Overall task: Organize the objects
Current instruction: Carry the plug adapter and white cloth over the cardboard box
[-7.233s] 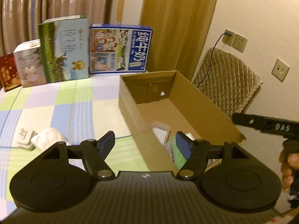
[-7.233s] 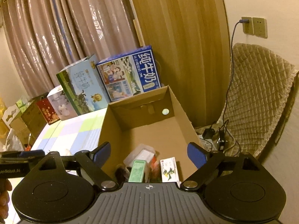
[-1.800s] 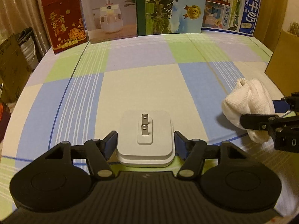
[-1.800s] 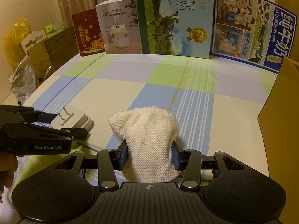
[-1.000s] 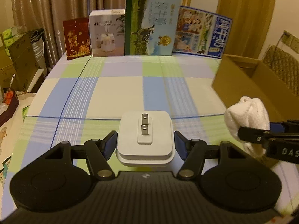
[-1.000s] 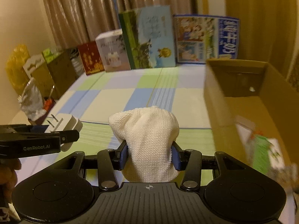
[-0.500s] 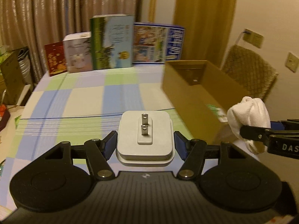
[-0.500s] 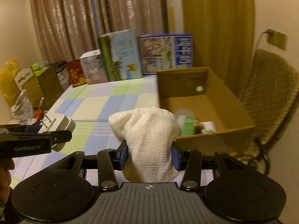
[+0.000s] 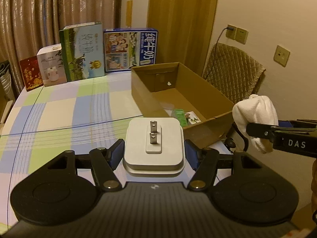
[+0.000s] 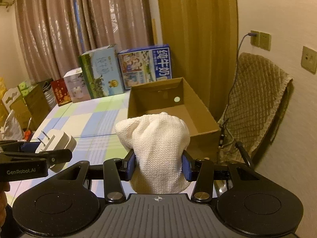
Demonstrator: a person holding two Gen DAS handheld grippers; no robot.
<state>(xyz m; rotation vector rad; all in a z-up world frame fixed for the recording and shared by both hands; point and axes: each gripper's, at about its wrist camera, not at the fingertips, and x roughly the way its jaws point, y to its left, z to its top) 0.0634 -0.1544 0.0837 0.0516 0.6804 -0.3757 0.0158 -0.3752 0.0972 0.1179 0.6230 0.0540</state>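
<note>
Left wrist: left tool [image 9: 154, 153] grips charger [image 9: 154, 144], prongs upward.

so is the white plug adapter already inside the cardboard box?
No, the white square plug adapter is clamped in the left gripper, held over the checked tablecloth short of the open brown cardboard box.

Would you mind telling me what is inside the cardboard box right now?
In the left wrist view, the cardboard box holds a green packet, a small printed carton and something clear near its front. The white charger and the box's near wall cover the rest.
</note>
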